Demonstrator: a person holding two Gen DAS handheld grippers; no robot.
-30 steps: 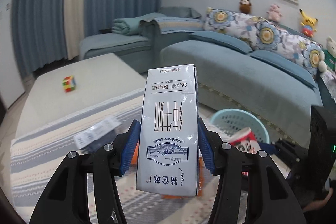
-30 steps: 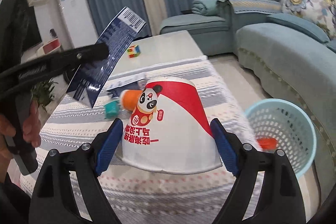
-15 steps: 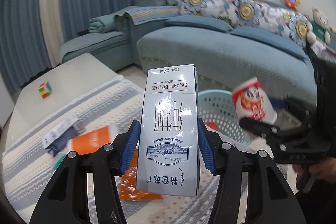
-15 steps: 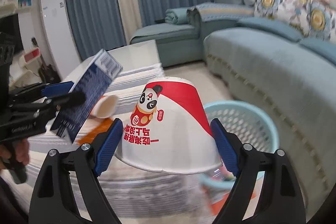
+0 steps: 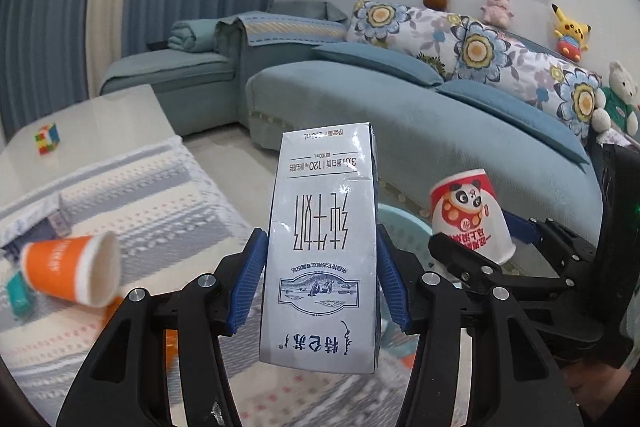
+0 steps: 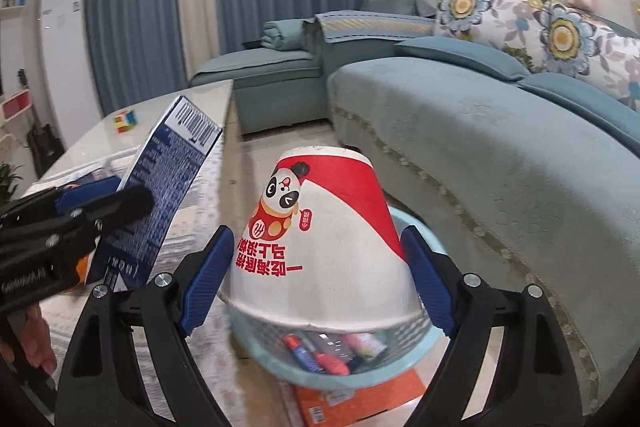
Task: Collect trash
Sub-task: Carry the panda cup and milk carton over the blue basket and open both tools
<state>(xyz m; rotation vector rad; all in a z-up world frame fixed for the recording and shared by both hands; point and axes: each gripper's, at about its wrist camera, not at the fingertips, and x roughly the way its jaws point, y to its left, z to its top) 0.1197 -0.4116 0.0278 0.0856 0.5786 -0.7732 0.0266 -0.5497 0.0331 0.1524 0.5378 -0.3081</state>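
While I look along the left gripper [image 5: 320, 291], I see its blue pads clamped on both sides of a milk carton [image 5: 322, 247], which stands upside down between them, its print inverted. At the far left of that view a Rubik's cube [image 5: 47, 139] sits on the bare end of the coffee table [image 5: 100, 123]. Nearer me, on the striped tablecloth [image 5: 140, 195], an orange paper cup [image 5: 72, 273] lies on its side with its mouth turned to the right, and a small teal object beside it is too blurred for me to name. Behind the carton I can just make out the pale rim of the light-blue basket [image 5: 404, 223]. To the right, my right gripper [image 5: 480, 247] carries the panda cup [image 5: 470, 219], held upside down, with the blue sofa [image 5: 440, 131] behind it.

Through the right wrist camera, the left gripper [image 6: 76, 223] enters from the left edge with the carton [image 6: 168, 191] showing its dark printed back and barcode. In the middle, the right gripper [image 6: 320, 279] has its pads pressed against the wide rim of the panda cup [image 6: 320, 239], base pointing away from me. The cup hangs right above the basket [image 6: 340, 379], which stands on the floor between table and sofa [image 6: 500, 155] and already contains several wrappers. Something flat and orange lies under the basket's near edge.
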